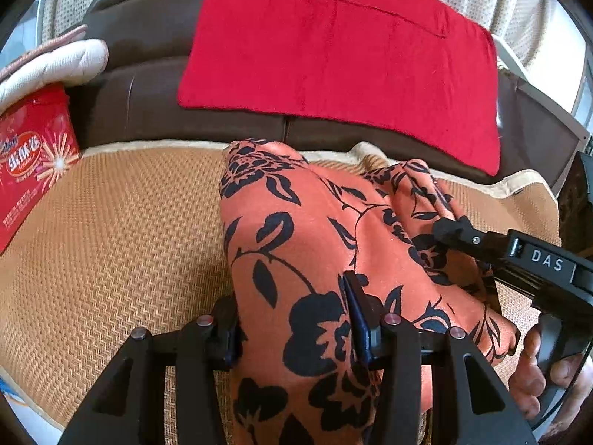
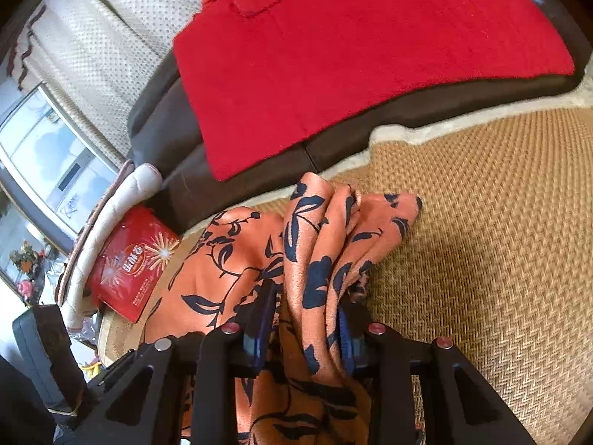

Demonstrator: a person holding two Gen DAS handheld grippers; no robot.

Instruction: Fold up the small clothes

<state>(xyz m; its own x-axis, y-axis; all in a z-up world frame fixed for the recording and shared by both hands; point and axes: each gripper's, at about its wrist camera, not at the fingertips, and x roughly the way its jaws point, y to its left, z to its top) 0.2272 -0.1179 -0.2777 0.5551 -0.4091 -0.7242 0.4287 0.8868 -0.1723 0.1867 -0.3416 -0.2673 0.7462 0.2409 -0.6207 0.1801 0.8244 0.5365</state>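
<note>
An orange garment with a black flower print [image 1: 296, 244] lies bunched in a hump on a woven tan mat [image 1: 111, 241]. My left gripper [image 1: 292, 330] has a thick band of the garment filling the gap between its fingers, pads against the cloth. From the right, my right gripper [image 1: 450, 227] reaches into the far side of the garment, with a person's hand [image 1: 533, 374] on its handle. In the right wrist view, several gathered folds of the garment [image 2: 322, 252] run between my right gripper's [image 2: 304, 330] blue pads, which pinch them; the folds' ends hang just over the mat [image 2: 481, 222].
A red cloth [image 1: 341, 55] is spread flat over a dark brown sofa [image 1: 148, 92] behind the mat. A red printed box [image 1: 29, 155] and a white padded cushion [image 1: 55, 63] sit at the left. A window [image 2: 48, 155] is far left.
</note>
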